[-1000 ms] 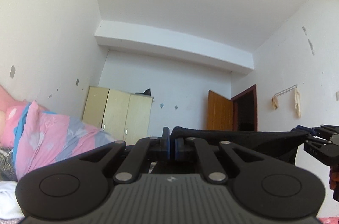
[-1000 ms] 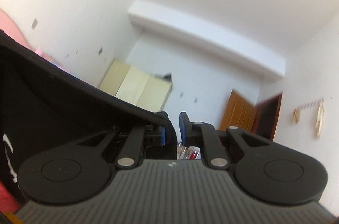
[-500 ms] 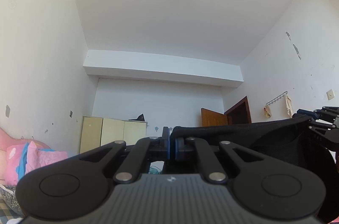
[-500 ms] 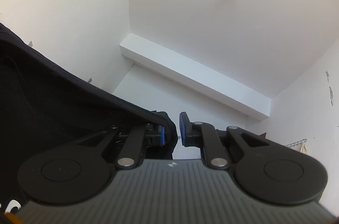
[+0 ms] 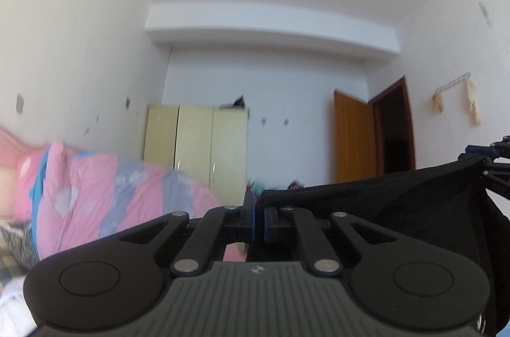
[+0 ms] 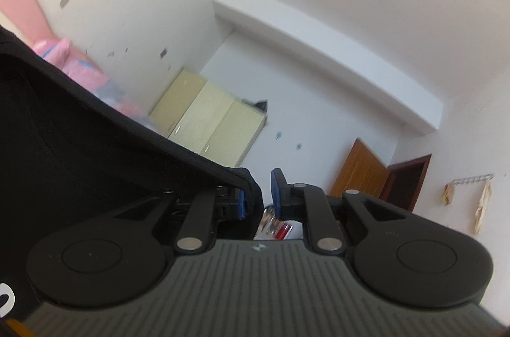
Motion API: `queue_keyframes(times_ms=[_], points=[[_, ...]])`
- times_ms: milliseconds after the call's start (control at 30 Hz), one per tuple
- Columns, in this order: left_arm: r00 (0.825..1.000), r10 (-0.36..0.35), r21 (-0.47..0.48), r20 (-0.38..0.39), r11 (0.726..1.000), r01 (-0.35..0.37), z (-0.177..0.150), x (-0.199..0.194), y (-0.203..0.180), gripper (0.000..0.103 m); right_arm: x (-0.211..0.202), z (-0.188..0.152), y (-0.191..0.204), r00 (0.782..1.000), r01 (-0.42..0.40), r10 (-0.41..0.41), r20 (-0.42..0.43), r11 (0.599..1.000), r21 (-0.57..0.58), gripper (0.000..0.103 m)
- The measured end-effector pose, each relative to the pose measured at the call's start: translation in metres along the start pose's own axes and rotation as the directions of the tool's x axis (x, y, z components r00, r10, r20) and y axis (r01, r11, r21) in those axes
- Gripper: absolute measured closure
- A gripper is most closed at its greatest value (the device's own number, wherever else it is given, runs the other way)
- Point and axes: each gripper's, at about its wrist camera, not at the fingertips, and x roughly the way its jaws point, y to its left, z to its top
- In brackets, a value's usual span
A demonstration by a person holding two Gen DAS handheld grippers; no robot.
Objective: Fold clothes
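A pale yellow three-door wardrobe [image 5: 196, 145] stands against the far white wall, an open orange-brown wooden door [image 5: 352, 136] to its right. A pink and blue floral quilt [image 5: 105, 193] is heaped on the bed at the left, blurred. Small cloths hang from a wall hook rail [image 5: 454, 86] on the right.

The black fabric garment [image 5: 398, 209] hangs in the air, stretched taut between both grippers. Its top hem runs straight; a white print shows at its lower part. The left gripper [image 5: 258, 214] is pressed together, pinching one corner. The right gripper [image 6: 258, 198] holds the other corner between its blue pads [image 6: 275, 188], with a narrow gap beside the cloth.
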Motion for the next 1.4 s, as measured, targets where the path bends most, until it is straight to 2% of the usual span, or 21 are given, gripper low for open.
queue_keyframes(times_ms=[133,233,367,467,500,567,600,633,700,733,767,800,833,867,933,1000,1067,1133,1233,1333,1400], points=[[0.994,0.043,0.016,-0.098,0.999,-0.041,-0.046,0.070,0.007,0.097,0.075,-0.043,0.028,0.992,-0.046,0.050,-0.116,0.998,0.029,0.090],[0.979,0.060,0.026,-0.194,0.998,-0.056,-0.091,0.117,0.012,0.097,0.135,-0.084,0.046,0.972,-0.079,0.095,-0.213,0.994,0.081,0.090],[0.943,0.104,0.107,-0.316,0.992,-0.073,-0.164,0.171,0.017,0.097,0.190,-0.147,0.098,0.926,-0.117,0.151,-0.346,0.986,0.117,0.090],[0.900,0.128,0.154,-0.416,0.986,-0.069,-0.225,0.202,0.023,0.097,0.228,-0.194,0.139,0.879,-0.150,0.182,-0.440,0.983,0.107,0.090],[0.882,0.129,0.161,-0.454,0.985,-0.062,-0.244,0.210,0.026,0.097,0.235,-0.211,0.151,0.860,-0.165,0.196,-0.471,0.980,0.106,0.090],[0.829,0.122,0.157,-0.545,0.987,-0.042,-0.282,0.229,0.031,0.094,0.251,-0.243,0.174,0.816,-0.202,0.230,-0.530,0.973,0.111,0.090],[0.792,0.111,0.146,-0.600,0.989,-0.028,-0.300,0.238,0.034,0.093,0.260,-0.258,0.186,0.789,-0.226,0.254,-0.560,0.967,0.120,0.090],[0.743,0.090,0.123,-0.663,0.992,-0.011,-0.317,0.248,0.038,0.088,0.268,-0.272,0.198,0.755,-0.253,0.281,-0.593,0.958,0.131,0.090],[0.645,0.048,0.073,-0.763,0.997,0.012,-0.348,0.260,0.043,0.078,0.282,-0.299,0.222,0.669,-0.315,0.339,-0.661,0.935,0.162,0.087],[0.613,0.037,0.060,-0.789,0.998,0.016,-0.357,0.262,0.045,0.068,0.287,-0.312,0.235,0.621,-0.350,0.364,-0.694,0.921,0.169,0.081],[0.592,0.036,0.057,-0.805,0.998,0.016,-0.362,0.262,0.047,0.057,0.288,-0.322,0.247,0.577,-0.395,0.379,-0.724,0.905,0.159,0.074],[0.584,0.040,0.059,-0.811,0.998,0.013,-0.365,0.261,0.049,0.053,0.285,-0.328,0.257,0.549,-0.441,0.383,-0.743,0.888,0.131,0.070],[0.592,0.047,0.063,-0.804,0.998,0.005,-0.362,0.259,0.051,0.044,0.276,-0.331,0.264,0.550,-0.484,0.372,-0.748,0.872,0.077,0.064],[0.599,0.042,0.053,-0.800,0.999,0.001,-0.355,0.257,0.054,0.036,0.263,-0.329,0.268,0.574,-0.516,0.350,-0.741,0.857,0.005,0.054],[0.612,0.007,0.005,-0.791,1.000,-0.005,-0.338,0.254,0.063,0.032,0.235,-0.321,0.268,0.619,-0.559,0.315,-0.720,0.820,-0.123,0.033],[0.625,-0.027,-0.047,-0.780,0.999,-0.016,-0.324,0.250,0.071,0.029,0.222,-0.309,0.268,0.631,-0.601,0.326,-0.704,0.780,-0.177,0.020],[0.638,-0.052,-0.090,-0.768,0.996,-0.027,-0.306,0.246,0.078,0.027,0.211,-0.296,0.264,0.627,-0.636,0.351,-0.695,0.747,-0.197,0.009],[0.653,-0.073,-0.127,-0.754,0.991,-0.036,-0.286,0.241,0.086,0.027,0.201,-0.282,0.258,0.632,-0.645,0.358,-0.687,0.734,-0.211,0.007],[0.687,-0.078,-0.139,-0.723,0.990,-0.035,-0.257,0.210,0.100,0.027,0.196,-0.260,0.243,0.633,-0.630,0.375,-0.678,0.758,-0.169,0.006],[0.726,-0.066,-0.096,-0.685,0.995,0.000,-0.222,0.172,0.113,0.027,0.199,-0.235,0.217,0.615,-0.589,0.435,-0.657,0.808,-0.016,0.005],[0.739,-0.049,-0.049,-0.672,0.999,0.022,-0.202,0.144,0.118,0.025,0.205,-0.220,0.201,0.599,-0.531,0.496,-0.628,0.834,0.153,0.005]])
